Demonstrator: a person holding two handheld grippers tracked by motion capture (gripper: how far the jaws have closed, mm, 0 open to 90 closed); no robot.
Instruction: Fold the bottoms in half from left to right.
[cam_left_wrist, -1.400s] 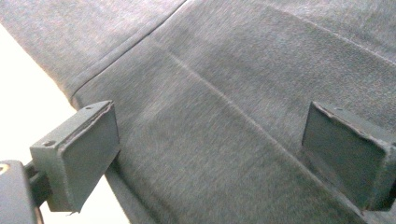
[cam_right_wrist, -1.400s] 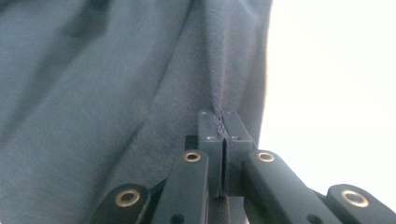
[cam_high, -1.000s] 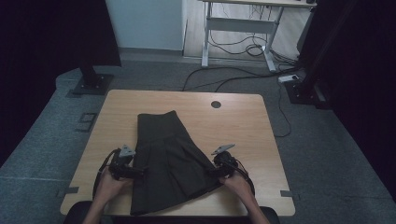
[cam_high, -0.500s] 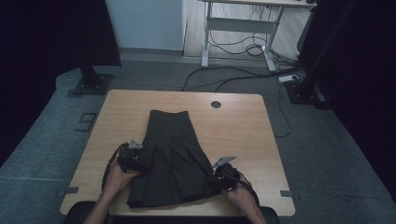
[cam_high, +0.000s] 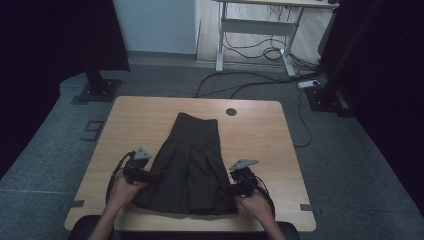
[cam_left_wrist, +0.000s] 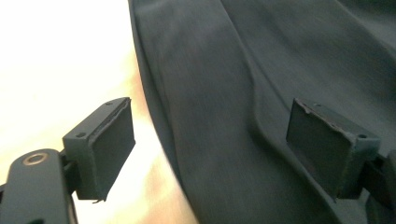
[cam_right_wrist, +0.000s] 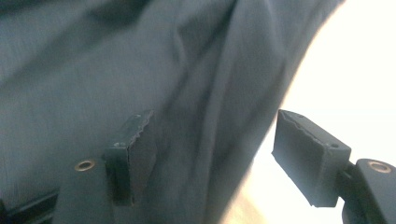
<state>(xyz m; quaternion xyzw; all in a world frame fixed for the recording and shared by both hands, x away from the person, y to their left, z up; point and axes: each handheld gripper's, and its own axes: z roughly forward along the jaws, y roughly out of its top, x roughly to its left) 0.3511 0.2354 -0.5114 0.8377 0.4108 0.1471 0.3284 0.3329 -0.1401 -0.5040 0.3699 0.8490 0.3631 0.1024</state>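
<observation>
A dark pleated skirt (cam_high: 192, 165) lies flat on the wooden table (cam_high: 140, 115), waistband at the far end and hem toward the person. My left gripper (cam_high: 152, 176) sits at the skirt's left edge. In the left gripper view its jaws (cam_left_wrist: 210, 149) stand wide over the skirt's edge (cam_left_wrist: 224, 70); they have just been closing a little, and the pads do not press the cloth. My right gripper (cam_high: 224, 189) is at the skirt's lower right edge. Its jaws (cam_right_wrist: 219, 158) have just been opening, with the skirt's fold (cam_right_wrist: 93, 70) between them and untouched.
A round cable hole (cam_high: 231, 111) sits near the table's far edge. Bare wood lies on both sides of the skirt. On the floor behind are a white desk frame (cam_high: 250, 30), cables (cam_high: 260, 85) and a dark stand base (cam_high: 97, 90).
The skirt's waistband has shifted to the right, so the skirt lies straighter. The left gripper moved slightly farther up the table, while the right one moved toward the person.
</observation>
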